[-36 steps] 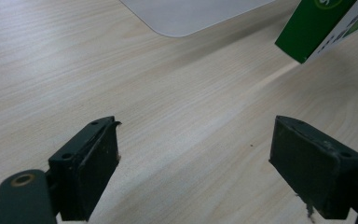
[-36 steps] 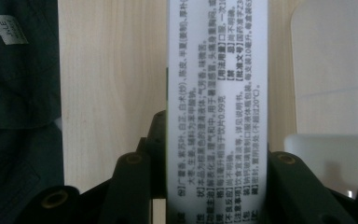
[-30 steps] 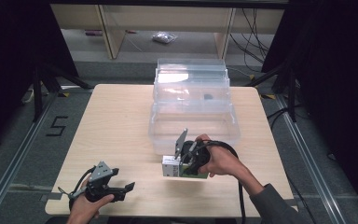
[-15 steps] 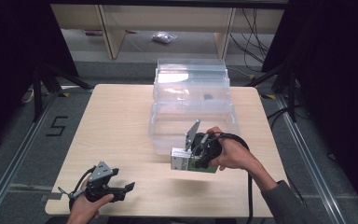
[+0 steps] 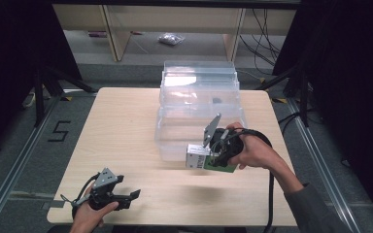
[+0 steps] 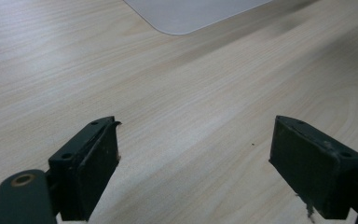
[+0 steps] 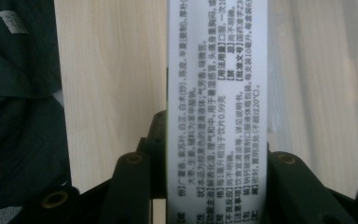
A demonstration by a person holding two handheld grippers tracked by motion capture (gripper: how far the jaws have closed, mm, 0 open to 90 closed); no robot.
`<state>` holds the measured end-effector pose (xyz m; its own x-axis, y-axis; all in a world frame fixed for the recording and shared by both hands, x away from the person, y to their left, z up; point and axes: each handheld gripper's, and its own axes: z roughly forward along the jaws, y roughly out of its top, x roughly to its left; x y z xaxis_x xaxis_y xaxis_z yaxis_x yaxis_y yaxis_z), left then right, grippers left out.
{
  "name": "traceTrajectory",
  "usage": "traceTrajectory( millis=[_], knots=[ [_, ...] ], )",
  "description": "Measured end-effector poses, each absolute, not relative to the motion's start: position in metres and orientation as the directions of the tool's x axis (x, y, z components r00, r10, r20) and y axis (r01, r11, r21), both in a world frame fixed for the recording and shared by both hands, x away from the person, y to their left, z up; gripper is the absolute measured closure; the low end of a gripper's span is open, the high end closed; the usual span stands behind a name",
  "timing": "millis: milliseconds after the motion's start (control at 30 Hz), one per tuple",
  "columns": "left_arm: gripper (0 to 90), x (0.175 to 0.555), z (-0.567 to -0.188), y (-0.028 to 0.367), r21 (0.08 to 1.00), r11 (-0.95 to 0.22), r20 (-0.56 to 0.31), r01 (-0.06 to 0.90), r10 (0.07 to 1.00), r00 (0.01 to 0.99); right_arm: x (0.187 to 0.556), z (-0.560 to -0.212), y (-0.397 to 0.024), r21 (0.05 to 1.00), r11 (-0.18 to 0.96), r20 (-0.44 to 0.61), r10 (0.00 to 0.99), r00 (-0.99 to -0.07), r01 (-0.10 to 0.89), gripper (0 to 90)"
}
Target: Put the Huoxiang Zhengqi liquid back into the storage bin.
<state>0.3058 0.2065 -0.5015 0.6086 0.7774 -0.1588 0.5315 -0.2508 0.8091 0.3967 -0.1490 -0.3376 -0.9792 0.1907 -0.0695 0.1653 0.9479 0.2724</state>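
Observation:
A white and green carton [image 5: 195,158] printed with small text hangs above the table, just in front of the near wall of a clear plastic bin [image 5: 175,131]. My right gripper [image 5: 208,159] is shut on the carton. In the right gripper view the carton's white printed face [image 7: 216,84] stands upright between the two jaws of the right gripper [image 7: 216,186], pressed from both sides. My left gripper [image 5: 128,196] rests low at the table's near left corner, open. In its own view the left gripper [image 6: 196,158] has only bare wood between the jaws.
The wooden table [image 5: 121,131] is bare on its left half. The bin's clear lid [image 5: 199,77] stands open behind it. A pale corner of the bin [image 6: 191,14] shows far ahead of the left jaws. Dark clothing [image 7: 18,116] lies at the left of the right gripper view. A black cable [image 5: 271,194] trails from the right hand.
My right hand has lifted the carton and carried it right and away from the person, closer to the bin's front wall. The left gripper has stayed put.

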Motion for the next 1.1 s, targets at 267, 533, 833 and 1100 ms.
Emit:
traceTrajectory(
  millis=[267,533,833,1100],
  knots=[
    [14.7,0.306,-0.502,0.207,0.808,-0.252,-0.157,0.533,0.779,0.607,0.402,-0.33,-0.158,0.293,0.939,-0.067,0.205,-0.976,0.178,65.4],
    [14.7,0.306,-0.502,0.207,0.808,-0.252,-0.157,0.533,0.779,0.607,0.404,-0.318,-0.163,0.301,0.936,-0.076,0.214,-0.974,0.182,65.5],
    [14.7,0.306,-0.502,0.207,0.805,-0.254,-0.16,0.536,0.777,0.609,0.413,-0.3,-0.172,0.306,0.932,-0.102,0.233,-0.967,0.193,65.5],
    [14.7,0.307,-0.502,0.207,0.805,-0.252,-0.163,0.537,0.777,0.608,0.435,-0.299,-0.178,0.306,0.932,-0.106,0.236,-0.966,0.194,65.5]
  ],
)
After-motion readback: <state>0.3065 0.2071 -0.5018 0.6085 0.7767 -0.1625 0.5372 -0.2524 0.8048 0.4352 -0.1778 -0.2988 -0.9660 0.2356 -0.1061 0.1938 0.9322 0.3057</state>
